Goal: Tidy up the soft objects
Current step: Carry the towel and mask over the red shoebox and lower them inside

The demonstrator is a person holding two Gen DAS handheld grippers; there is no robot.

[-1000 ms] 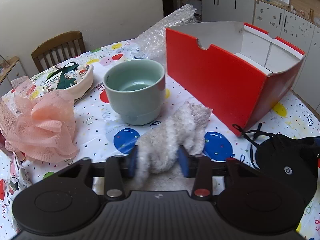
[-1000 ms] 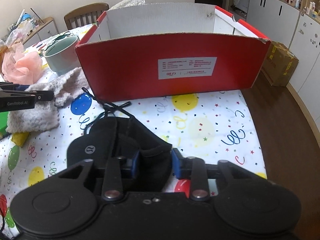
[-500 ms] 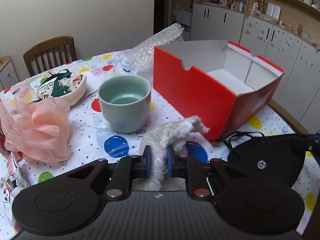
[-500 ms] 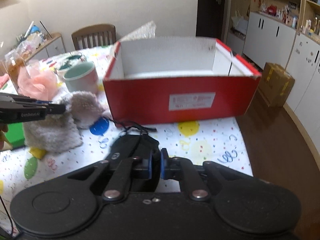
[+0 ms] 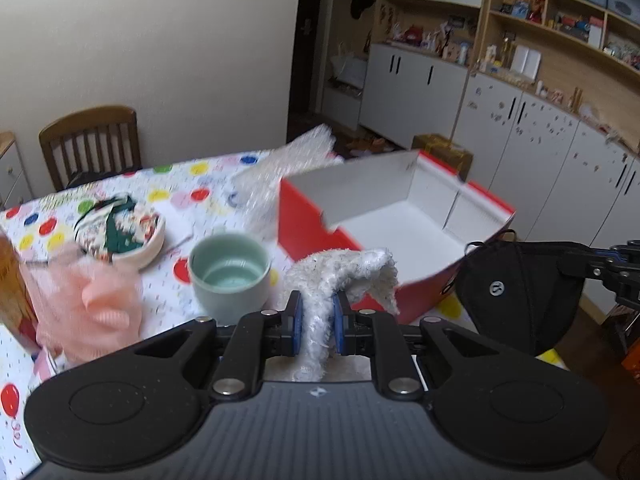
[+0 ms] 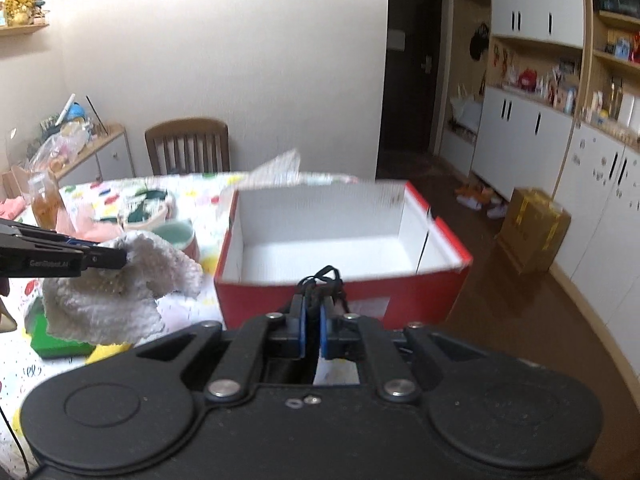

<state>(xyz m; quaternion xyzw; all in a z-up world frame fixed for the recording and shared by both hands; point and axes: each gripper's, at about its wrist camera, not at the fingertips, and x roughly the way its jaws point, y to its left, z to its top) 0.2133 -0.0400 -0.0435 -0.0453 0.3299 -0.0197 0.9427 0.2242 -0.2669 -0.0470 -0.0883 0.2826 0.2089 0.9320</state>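
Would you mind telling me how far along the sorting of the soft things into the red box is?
Nothing looks stowed yet: the red box shows only bare white floor. In hand: the left gripper is shut on the white towel, and the right gripper on the black pouch, both lifted beside the box. Left: drop both in, then fetch the pink mesh puff from the table.

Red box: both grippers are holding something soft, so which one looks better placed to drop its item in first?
Probably the right gripper: it holds the black pouch straight in front of the red box. The left gripper, holding the white towel, sits off to the side.
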